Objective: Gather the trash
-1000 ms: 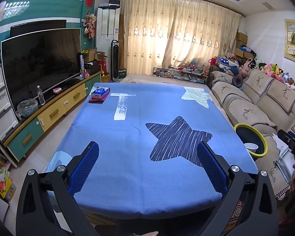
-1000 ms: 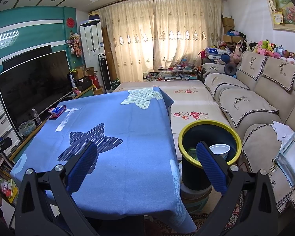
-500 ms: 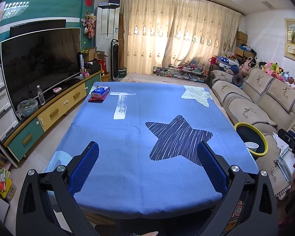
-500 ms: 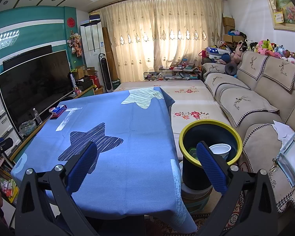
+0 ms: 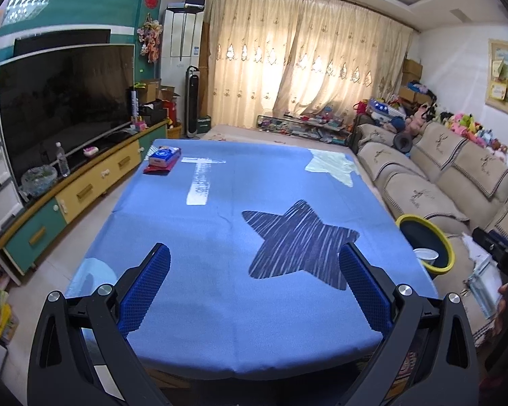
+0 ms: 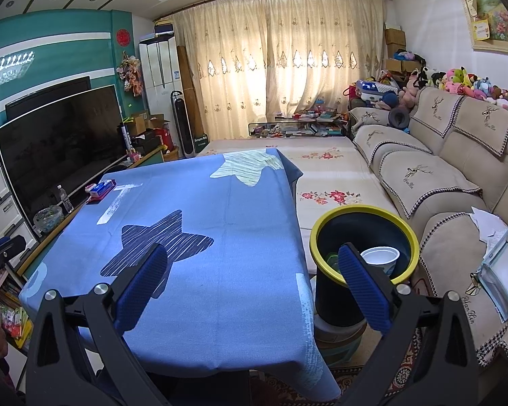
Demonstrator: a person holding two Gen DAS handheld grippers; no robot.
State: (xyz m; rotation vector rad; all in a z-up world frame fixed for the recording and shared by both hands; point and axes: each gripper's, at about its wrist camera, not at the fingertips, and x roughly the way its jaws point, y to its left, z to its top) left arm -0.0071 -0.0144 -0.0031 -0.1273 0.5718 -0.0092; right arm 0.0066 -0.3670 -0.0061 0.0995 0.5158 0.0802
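Start at your left: the tissue pack sits on a red item at the far left corner of the blue tablecloth, well away from both grippers. It looks like a household thing rather than rubbish (a judgement only), so sweeping it up as trash would be a mistake.

Your left gripper hangs above the near edge of the table with its blue pads wide apart and nothing between them. The cloth ahead of it shows only printed stars and pale patches. If you close on a printed patch, you will pinch the fabric and drag the whole cloth, pack included.

Your right gripper is likewise spread and empty, aimed over the table's right edge. Its right finger overlaps the bin in the picture, though whether it touches the rim I cannot tell.

The trash bin, black with a yellow rim, stands on a low base just beside the table, between it and the sofa. A white cup and something green already lie inside. Perched as it is, a knock from the right gripper could tip it and spill the contents.

The papers on the sofa arm could be leftover trash; reaching for them means crossing above the bin.
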